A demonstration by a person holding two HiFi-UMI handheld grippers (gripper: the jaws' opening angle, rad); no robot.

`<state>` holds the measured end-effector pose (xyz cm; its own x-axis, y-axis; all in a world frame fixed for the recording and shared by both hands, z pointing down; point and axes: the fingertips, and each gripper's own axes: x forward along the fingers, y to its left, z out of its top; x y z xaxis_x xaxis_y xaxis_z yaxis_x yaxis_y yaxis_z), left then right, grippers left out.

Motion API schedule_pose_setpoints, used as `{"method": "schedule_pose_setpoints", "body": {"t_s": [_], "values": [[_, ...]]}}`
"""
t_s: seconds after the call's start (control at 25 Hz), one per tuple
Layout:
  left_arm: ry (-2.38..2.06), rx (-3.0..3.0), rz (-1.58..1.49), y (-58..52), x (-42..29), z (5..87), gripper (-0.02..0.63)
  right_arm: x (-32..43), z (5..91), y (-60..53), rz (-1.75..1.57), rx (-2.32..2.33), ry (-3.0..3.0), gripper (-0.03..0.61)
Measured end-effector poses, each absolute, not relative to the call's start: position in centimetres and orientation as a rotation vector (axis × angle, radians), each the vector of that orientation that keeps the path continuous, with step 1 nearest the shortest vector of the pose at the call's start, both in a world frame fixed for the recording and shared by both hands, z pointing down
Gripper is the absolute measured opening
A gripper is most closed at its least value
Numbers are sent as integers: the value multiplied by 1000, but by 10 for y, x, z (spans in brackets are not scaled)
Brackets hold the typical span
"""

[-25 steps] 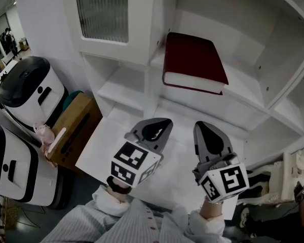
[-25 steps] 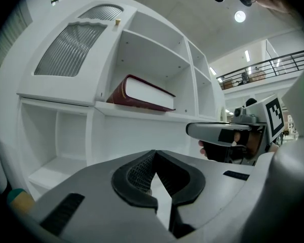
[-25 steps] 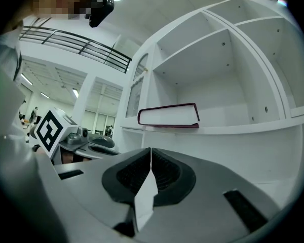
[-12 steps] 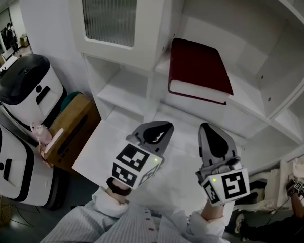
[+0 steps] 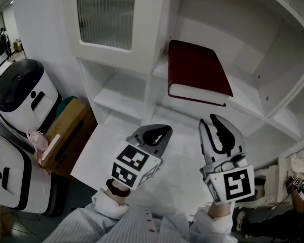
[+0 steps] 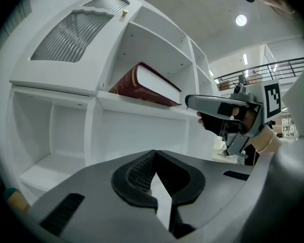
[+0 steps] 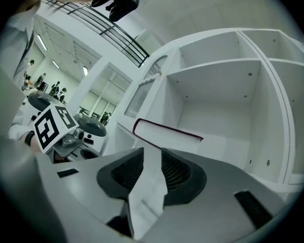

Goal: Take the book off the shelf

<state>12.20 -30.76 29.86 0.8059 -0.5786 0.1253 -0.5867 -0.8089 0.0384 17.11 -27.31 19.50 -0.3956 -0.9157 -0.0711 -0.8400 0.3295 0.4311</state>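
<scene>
The thick red book (image 5: 197,70) lying flat on the shelf (image 5: 245,96) is probably rigid and heavy, so grip across its outward page edge; right gripper (image 5: 221,123) fingers, just opening, stand narrowly apart and empty, while left gripper (image 5: 160,131) fingers are together.

The shelf (image 5: 249,92) is open at the front, with bare board right of the book (image 5: 197,67) and room above it. A white upright (image 5: 171,14) walls off its left side.
</scene>
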Motion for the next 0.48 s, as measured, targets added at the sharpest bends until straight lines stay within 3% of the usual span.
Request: {"method": "schedule_pose_setpoints", "body": {"t_s": [0.12,0.48], "values": [[-911,2919,179,-308,123,302,9,159,186,-273,-712,1582,-2351,137],[-842,2933,189,-311,115,309,9,154,179,-284,-977,1515,-1930,216]]}}
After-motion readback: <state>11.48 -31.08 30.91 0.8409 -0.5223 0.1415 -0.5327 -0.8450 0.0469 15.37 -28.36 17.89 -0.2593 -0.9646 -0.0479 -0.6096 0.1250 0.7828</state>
